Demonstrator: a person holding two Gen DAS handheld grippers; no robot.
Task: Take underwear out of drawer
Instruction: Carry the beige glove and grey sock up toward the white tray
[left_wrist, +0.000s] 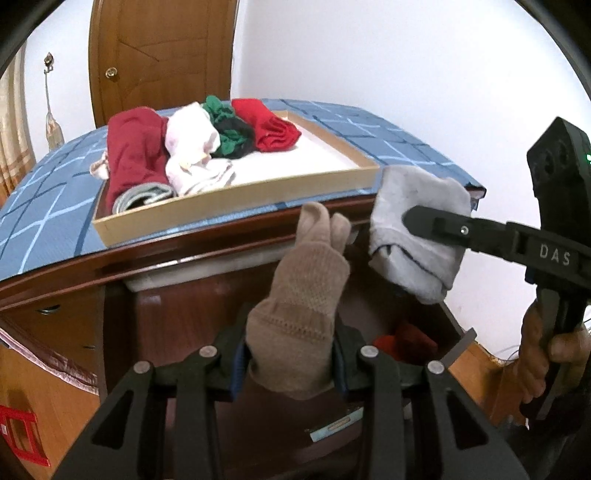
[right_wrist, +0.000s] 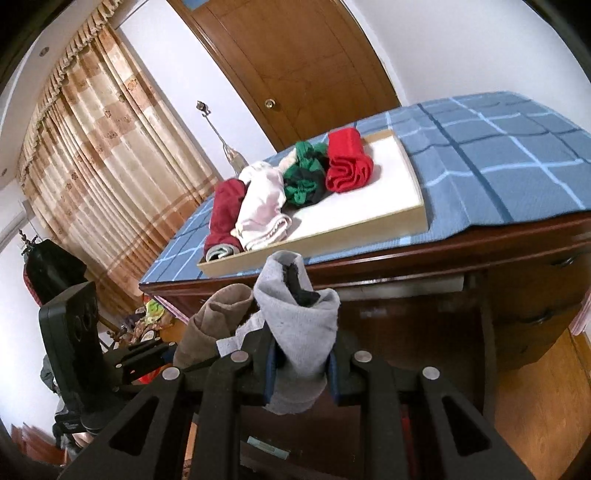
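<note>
My left gripper (left_wrist: 291, 363) is shut on a tan knitted garment (left_wrist: 301, 299), held up in front of the open wooden drawer (left_wrist: 424, 332). My right gripper (right_wrist: 301, 363) is shut on a grey garment (right_wrist: 299, 325); it also shows in the left wrist view (left_wrist: 417, 229), level with the cabinet's top edge. The tan garment shows in the right wrist view (right_wrist: 218, 317) just left of the grey one. A red item (left_wrist: 406, 341) lies in the drawer. A shallow tray (left_wrist: 236, 210) on the cabinet top holds rolled dark red, pink, green-black and bright red underwear.
A blue checked cloth (left_wrist: 44, 192) covers the dark wooden cabinet top (right_wrist: 480, 243). A wooden door (left_wrist: 159, 51) stands behind it and patterned curtains (right_wrist: 96, 155) hang at the left. Cabinet drawers with round knobs (right_wrist: 539, 317) are on the right.
</note>
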